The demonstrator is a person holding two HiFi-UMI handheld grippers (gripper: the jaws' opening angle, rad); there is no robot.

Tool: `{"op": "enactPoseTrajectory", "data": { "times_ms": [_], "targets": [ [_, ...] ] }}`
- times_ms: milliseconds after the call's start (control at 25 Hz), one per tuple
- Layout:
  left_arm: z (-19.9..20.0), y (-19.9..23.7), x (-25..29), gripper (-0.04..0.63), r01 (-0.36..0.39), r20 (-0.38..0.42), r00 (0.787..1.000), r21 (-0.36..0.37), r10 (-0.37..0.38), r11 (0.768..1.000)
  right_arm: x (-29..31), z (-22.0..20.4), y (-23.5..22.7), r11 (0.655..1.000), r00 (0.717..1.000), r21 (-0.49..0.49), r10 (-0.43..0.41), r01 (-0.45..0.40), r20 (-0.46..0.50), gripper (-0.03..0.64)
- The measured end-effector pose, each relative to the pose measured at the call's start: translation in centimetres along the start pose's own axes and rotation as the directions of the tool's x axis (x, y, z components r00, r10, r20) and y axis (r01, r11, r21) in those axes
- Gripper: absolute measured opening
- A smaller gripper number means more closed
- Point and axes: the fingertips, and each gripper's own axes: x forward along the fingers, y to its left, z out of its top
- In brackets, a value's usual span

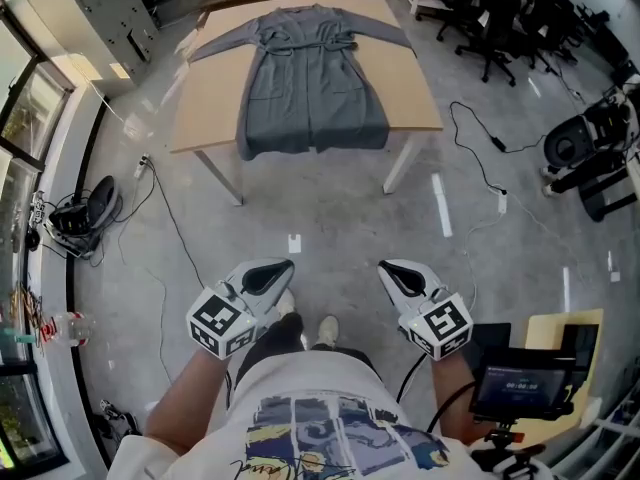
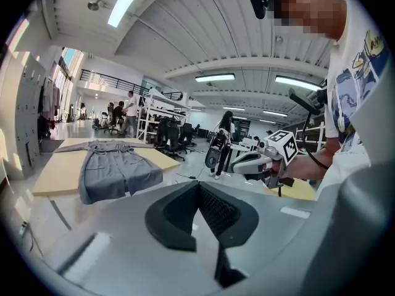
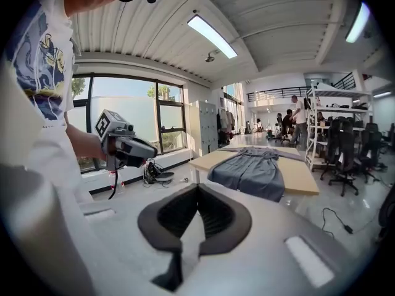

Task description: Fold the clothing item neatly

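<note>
Both left gripper [image 1: 284,266] and right gripper [image 1: 385,266]: fingers [image 2: 176,217] together; shoes [image 1: 326,330] only in head view.

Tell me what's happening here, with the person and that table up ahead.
A person stands on the floor, back from a wooden table, holding the left tool and the right tool low in front, both shut and empty. A grey robe lies spread flat on the table, sleeves out, its hem hanging over the near edge. Nothing touches it, so the folding has not begun.
</note>
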Motion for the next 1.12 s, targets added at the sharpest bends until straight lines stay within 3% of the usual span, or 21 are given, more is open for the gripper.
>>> {"op": "enactPoseTrajectory", "data": {
  "times_ms": [600, 1120],
  "targets": [
    [0.6, 0.9, 0.4, 0.008, -0.006, 0.034, 0.999, -0.025, 0.007, 1.000, 0.2, -1.0, -1.3, 0.999, 1.000, 0.036, 0.005, -0.004, -0.024, 0.020],
    [3.3, 10.2, 5.3, 0.008, 0.004, 0.054, 0.999, -0.025, -0.003, 1.000, 7.2, 2.1, -8.7, 0.997, 0.996, 0.022, -0.072, 0.073, -0.056, 0.051]
  ]
}}
